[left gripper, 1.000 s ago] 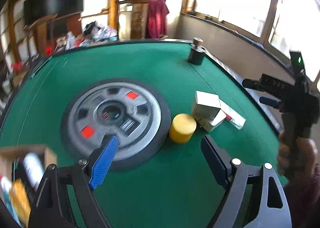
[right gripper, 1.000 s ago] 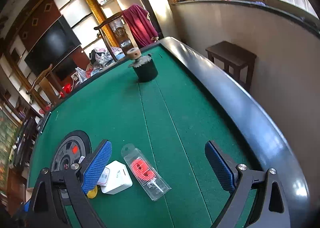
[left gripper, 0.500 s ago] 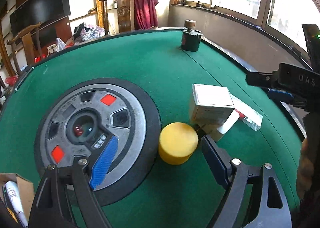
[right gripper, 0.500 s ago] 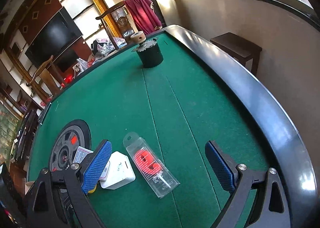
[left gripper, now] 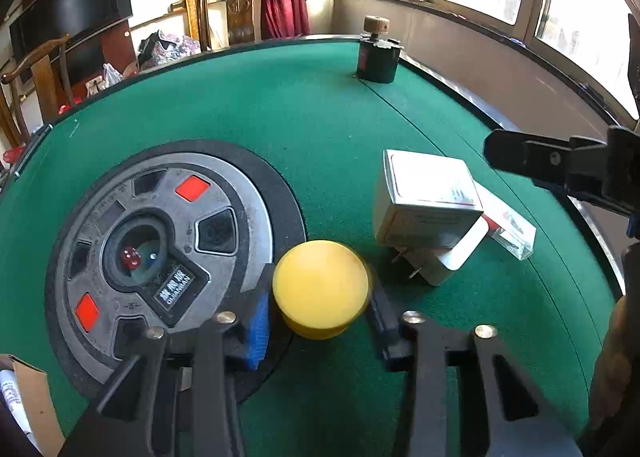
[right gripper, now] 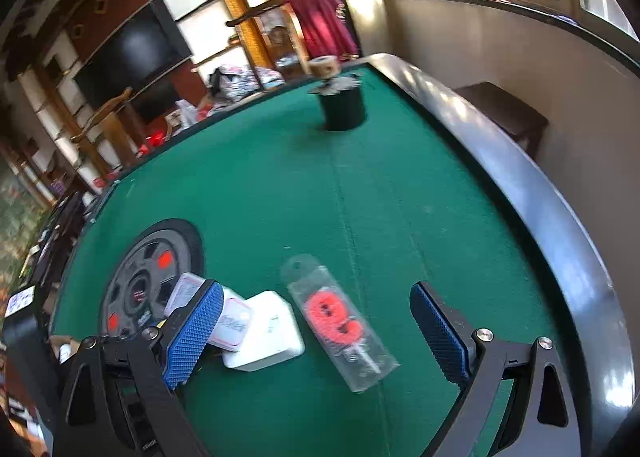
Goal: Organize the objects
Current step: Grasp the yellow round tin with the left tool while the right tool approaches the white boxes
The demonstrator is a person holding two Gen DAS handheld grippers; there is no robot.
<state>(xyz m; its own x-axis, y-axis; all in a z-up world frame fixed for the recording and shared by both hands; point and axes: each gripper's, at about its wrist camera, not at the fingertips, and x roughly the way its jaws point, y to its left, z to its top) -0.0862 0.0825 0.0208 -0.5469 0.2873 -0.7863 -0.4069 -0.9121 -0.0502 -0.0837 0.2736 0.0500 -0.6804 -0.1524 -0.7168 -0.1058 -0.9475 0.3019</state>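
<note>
Left gripper [left gripper: 320,309] pinching the yellow cylinder [left gripper: 320,287], seemingly snug; lift straight, clear of the box [left gripper: 428,197]. Right gripper [right gripper: 316,331] wide open, empty.

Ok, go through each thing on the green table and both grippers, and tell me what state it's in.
left gripper: shut on yellow cylinder, upright.
right gripper: open, holding nothing.
white box: closed, leaning on the adapter.
white plug adapter: lying flat.
clear packet: lying flat, sealed.
black canister: upright.
</note>
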